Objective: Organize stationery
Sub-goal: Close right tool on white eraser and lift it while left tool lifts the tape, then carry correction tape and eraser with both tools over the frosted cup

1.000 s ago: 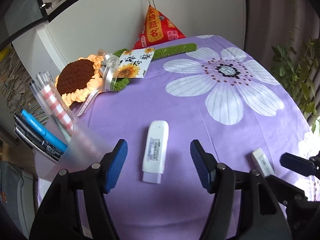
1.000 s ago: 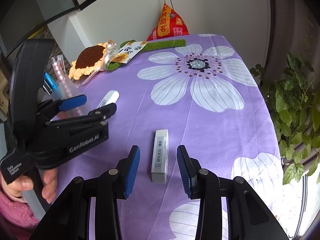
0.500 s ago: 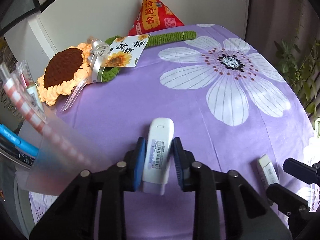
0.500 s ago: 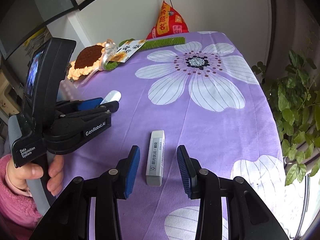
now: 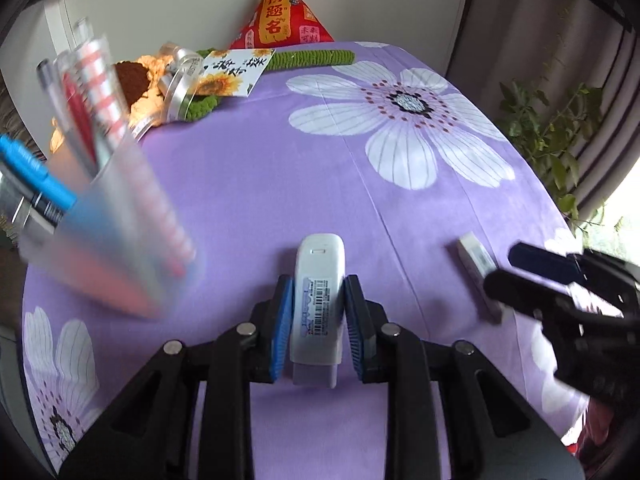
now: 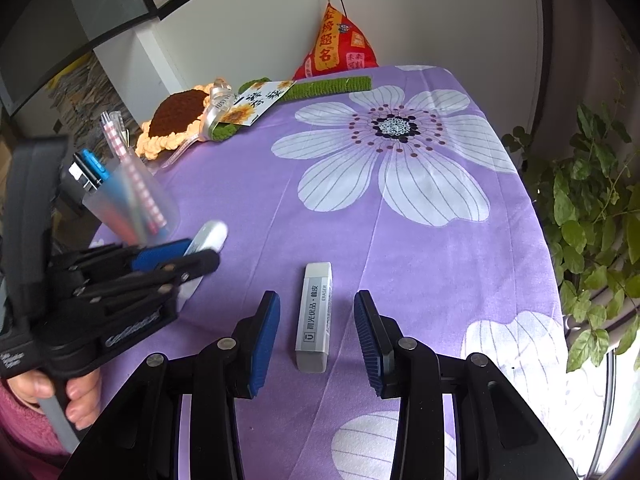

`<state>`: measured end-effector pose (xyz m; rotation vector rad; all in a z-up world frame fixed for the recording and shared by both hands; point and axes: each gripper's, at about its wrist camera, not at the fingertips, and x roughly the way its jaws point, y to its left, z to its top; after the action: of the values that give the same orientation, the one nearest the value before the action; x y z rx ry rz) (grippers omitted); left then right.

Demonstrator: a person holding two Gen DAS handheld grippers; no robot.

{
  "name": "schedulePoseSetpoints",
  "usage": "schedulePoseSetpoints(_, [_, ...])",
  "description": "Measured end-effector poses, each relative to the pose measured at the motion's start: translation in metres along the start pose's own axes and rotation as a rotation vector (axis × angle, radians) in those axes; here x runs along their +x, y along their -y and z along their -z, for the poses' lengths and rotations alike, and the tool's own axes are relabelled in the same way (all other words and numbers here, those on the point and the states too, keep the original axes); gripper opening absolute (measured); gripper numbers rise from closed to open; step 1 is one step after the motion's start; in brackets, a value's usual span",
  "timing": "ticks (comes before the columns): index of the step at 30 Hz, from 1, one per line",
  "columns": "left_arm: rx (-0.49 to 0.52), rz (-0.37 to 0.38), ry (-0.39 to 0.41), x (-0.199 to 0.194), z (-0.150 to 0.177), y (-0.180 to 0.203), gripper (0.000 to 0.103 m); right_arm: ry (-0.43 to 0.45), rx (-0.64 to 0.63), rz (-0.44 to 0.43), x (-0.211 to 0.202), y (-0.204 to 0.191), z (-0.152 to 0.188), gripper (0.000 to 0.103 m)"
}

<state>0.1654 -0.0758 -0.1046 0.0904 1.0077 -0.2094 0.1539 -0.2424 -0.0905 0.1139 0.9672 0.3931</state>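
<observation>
The tabletop [image 6: 420, 264] carries all items. In the right wrist view, the eraser [image 6: 314, 316] lies at lower centre, between the fingers [image 6: 264, 338] of the right gripper [image 6: 316, 338] and apart from both. The left gripper [image 6: 176, 258] is at left of frame, with the correction tape [image 6: 208, 238] between its fingers. The pen cup [image 6: 132, 200] stands just behind it, pens inside. The crochet sunflower [image 6: 176, 120] lies further back, at upper left. A card [image 6: 256, 106] rests on its stem. The hanging pouch [image 6: 336, 46] is at upper centre, behind the tabletop edge. The plant [image 6: 592, 216] stands at right, beside the tabletop.
</observation>
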Motion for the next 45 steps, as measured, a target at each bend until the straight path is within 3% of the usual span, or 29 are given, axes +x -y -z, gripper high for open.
schedulePoseSetpoints(10, [0.062,-0.064,0.004,-0.022,0.040,-0.004,0.026,-0.030,-0.039,0.054,0.007,-0.014,-0.004,0.039])
schedulePoseSetpoints(21, [0.077,-0.086,0.000,-0.014,0.027,0.001,0.030,-0.131,-0.059,0.185,0.029,-0.029,-0.019,0.039])
schedulePoseSetpoints(24, [0.071,-0.079,-0.008,-0.009,0.023,0.001,0.026,-0.155,-0.077,0.224,0.034,-0.034,-0.022,0.039])
schedulePoseSetpoints(25, [0.067,-0.073,-0.014,-0.009,0.022,0.000,0.024,-0.159,-0.076,0.234,0.035,-0.035,-0.024,0.034])
schedulePoseSetpoints(26, [0.060,-0.064,-0.019,-0.009,0.022,-0.001,0.024,-0.163,-0.076,0.245,0.035,-0.035,-0.024,0.022])
schedulePoseSetpoints(27, [0.045,-0.047,-0.016,-0.012,0.022,-0.003,0.024,-0.168,-0.073,0.246,0.035,-0.036,-0.025,0.018])
schedulePoseSetpoints(35, [-0.014,0.005,0.103,-0.053,0.021,-0.023,0.023,-0.097,-0.023,0.154,0.001,-0.039,-0.025,0.018])
schedulePoseSetpoints(40, [-0.054,0.045,0.124,-0.064,0.024,-0.033,0.023,-0.059,-0.020,0.136,-0.014,-0.047,-0.023,0.018])
schedulePoseSetpoints(45, [-0.067,0.038,0.134,-0.071,0.027,-0.039,0.023,-0.044,-0.045,0.123,-0.022,-0.058,-0.019,0.018])
